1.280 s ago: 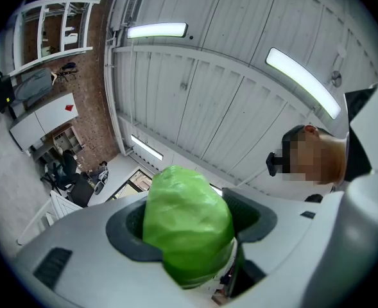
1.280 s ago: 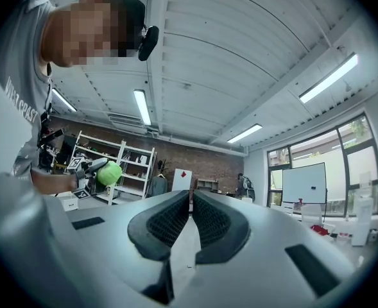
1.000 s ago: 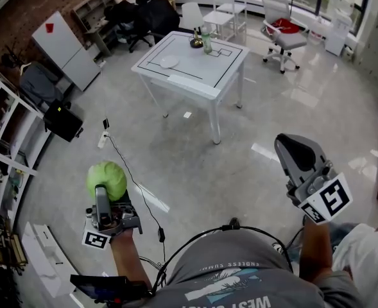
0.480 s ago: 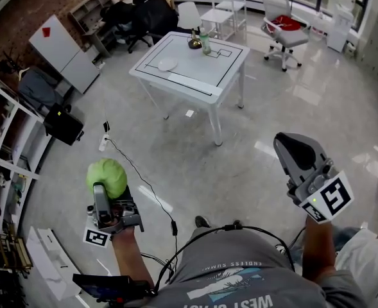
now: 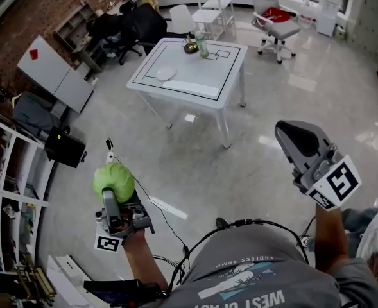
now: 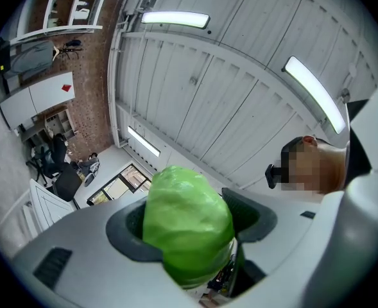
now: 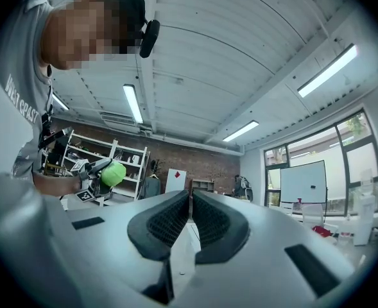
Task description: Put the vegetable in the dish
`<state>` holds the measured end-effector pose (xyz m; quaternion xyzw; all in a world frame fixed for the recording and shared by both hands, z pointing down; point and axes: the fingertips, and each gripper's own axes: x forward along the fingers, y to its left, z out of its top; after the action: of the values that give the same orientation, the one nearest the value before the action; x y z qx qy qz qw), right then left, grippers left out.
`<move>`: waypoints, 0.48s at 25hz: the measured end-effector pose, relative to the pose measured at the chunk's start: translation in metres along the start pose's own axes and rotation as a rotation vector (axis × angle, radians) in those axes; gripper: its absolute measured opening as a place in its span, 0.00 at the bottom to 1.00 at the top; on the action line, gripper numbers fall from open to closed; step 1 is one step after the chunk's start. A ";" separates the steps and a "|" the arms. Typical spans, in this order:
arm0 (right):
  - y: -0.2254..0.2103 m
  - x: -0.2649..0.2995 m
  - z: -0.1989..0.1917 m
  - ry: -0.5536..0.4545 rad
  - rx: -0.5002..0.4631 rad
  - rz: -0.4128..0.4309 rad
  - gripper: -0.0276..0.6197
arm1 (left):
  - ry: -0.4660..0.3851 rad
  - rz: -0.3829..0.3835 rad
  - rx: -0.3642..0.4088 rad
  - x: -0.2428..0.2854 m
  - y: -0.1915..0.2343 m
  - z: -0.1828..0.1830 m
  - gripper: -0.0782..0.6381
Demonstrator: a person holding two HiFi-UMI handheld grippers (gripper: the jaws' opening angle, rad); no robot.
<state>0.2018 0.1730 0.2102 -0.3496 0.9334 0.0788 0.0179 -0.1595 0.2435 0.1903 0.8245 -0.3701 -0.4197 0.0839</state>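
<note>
While the person stands mid-room, left gripper (image 5: 114, 196) at lower left clamped on the green cabbage (image 5: 113, 180), right gripper (image 5: 294, 140) at right closed and empty, white dish (image 5: 166, 73) on table (image 5: 201, 85), top centre.

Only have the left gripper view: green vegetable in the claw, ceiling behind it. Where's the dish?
Observer: In the head view, a white dish sits on a white table, well ahead across the floor from the vegetable.
Operator: Anything else on that table?
Observer: A green bottle and a small dark object stand near the far edge, apart from the dish.
Operator: And the other side?
Observer: The right claw is shut with nothing between its jaws.
</note>
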 end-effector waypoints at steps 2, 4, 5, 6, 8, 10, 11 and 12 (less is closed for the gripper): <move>0.002 0.013 0.002 -0.003 -0.016 -0.006 0.06 | 0.001 -0.019 -0.006 -0.001 0.014 0.002 0.51; 0.004 0.028 0.000 -0.016 -0.029 -0.018 0.06 | 0.015 -0.032 -0.004 -0.004 0.033 0.005 0.51; 0.007 0.035 -0.001 -0.019 -0.026 -0.025 0.06 | 0.027 -0.031 -0.002 -0.007 0.043 0.009 0.51; 0.012 0.040 -0.002 -0.014 -0.015 -0.035 0.06 | 0.040 -0.027 -0.002 -0.010 0.050 0.015 0.51; 0.017 0.049 0.003 0.004 -0.007 -0.056 0.06 | 0.042 -0.034 -0.016 -0.011 0.059 0.028 0.51; 0.017 0.061 0.013 0.010 -0.028 -0.069 0.06 | 0.019 -0.057 -0.040 -0.006 0.067 0.037 0.51; 0.018 0.068 0.015 0.006 -0.037 -0.074 0.06 | 0.010 -0.070 -0.048 -0.005 0.072 0.042 0.51; 0.017 0.076 0.019 -0.004 -0.050 -0.077 0.06 | 0.000 -0.086 -0.050 -0.002 0.078 0.048 0.51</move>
<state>0.1327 0.1393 0.1873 -0.3853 0.9170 0.1019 0.0141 -0.2384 0.1976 0.1967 0.8374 -0.3235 -0.4319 0.0863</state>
